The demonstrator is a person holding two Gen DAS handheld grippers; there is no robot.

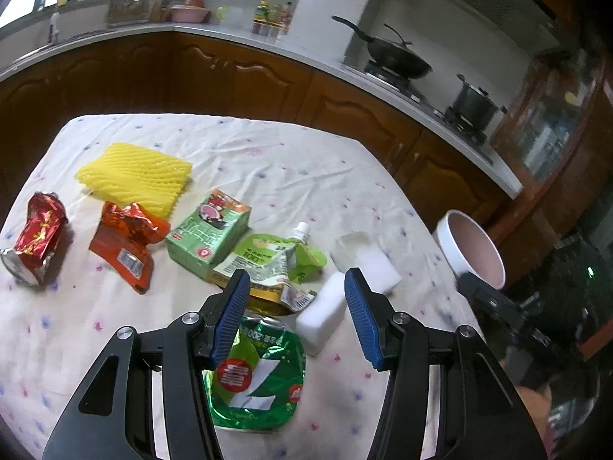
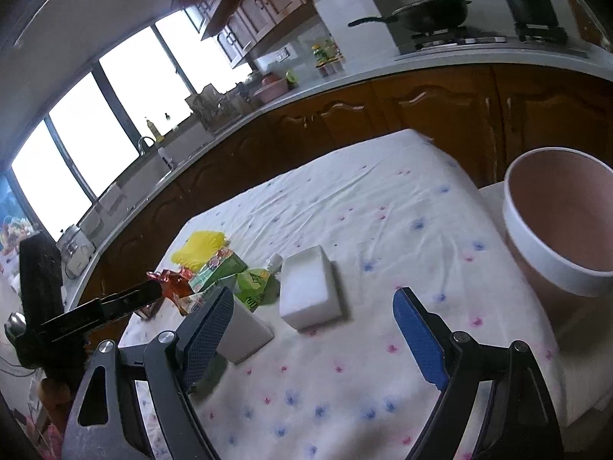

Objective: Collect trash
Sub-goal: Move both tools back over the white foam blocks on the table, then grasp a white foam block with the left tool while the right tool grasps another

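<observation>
Both wrist views angled down, close over table; shared: foam blocks, bin.

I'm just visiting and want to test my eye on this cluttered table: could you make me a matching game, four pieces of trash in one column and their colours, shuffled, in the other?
Things:
1. crushed can
2. foam fruit net
3. drink carton
4. foam block

Colours:
A. white
B. green with a pink picture
C. red and gold
D. yellow

Pairs: 1-C, 2-D, 3-B, 4-A
</observation>
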